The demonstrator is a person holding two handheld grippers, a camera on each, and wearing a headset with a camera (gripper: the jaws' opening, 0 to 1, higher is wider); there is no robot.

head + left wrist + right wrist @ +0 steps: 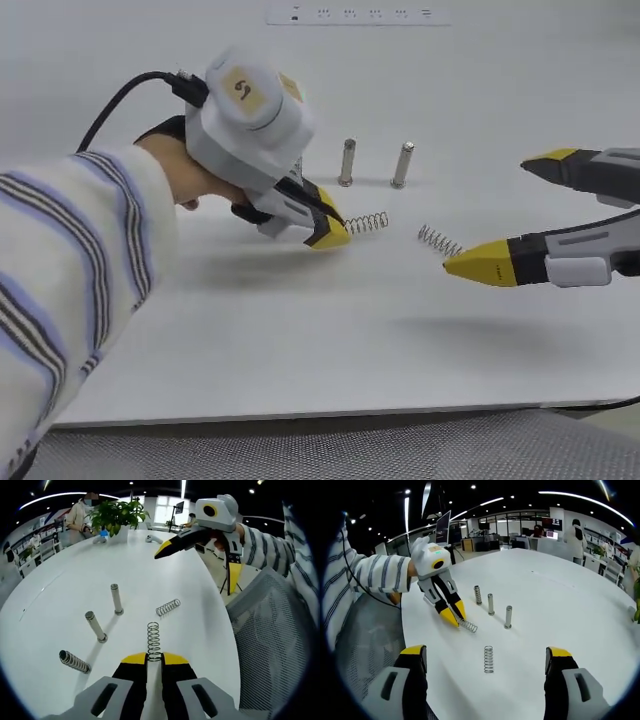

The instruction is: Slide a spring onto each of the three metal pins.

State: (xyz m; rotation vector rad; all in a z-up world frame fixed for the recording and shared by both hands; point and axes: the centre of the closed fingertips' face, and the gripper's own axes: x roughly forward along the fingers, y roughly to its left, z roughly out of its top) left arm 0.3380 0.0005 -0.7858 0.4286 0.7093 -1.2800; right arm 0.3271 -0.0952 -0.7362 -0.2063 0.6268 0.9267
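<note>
My left gripper (328, 234) is shut on one end of a spring (367, 222), which sticks straight out past the yellow tips (153, 639) just above the white table. Two bare metal pins (347, 162) (402, 165) stand upright behind it. In the left gripper view a third pin (74, 661) stands beside them with a spring coiled around it. A loose spring (438, 240) lies flat on the table. My right gripper (503, 215) hovers open at the right, and that loose spring (488, 659) lies ahead between its spread jaws.
The white table (300, 340) has its front edge near me, with a mesh chair below it. A power strip (355, 15) lies at the far edge. A potted plant (116, 515) stands at the table's far end, with people beyond it.
</note>
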